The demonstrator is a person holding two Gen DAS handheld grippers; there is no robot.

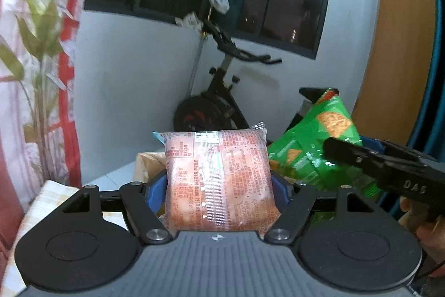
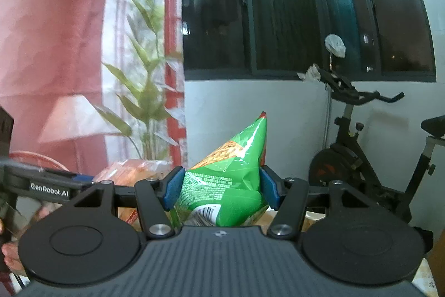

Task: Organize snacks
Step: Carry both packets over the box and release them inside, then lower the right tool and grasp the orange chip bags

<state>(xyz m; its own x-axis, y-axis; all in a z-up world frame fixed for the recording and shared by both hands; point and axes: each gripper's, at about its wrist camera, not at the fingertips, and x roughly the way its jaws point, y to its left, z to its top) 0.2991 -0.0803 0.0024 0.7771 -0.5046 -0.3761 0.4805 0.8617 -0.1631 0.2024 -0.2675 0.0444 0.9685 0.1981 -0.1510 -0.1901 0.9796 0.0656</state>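
Left gripper (image 1: 219, 187) clamped on an orange snack packet (image 1: 218, 180), held upright in the air. Just right of it, right gripper (image 2: 221, 187) pinched on a green chip bag (image 2: 230, 171), tilted, exercise bike (image 2: 361, 146) behind.

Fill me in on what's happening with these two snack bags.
A person is sorting snacks with a handheld gripper in each hand. The left gripper is shut on a pink snack packet, held upright between its blue-padded fingers. The right gripper is shut on a green chip bag, also lifted. Both bags are in the air side by side above a cardboard box, with an exercise bike behind.
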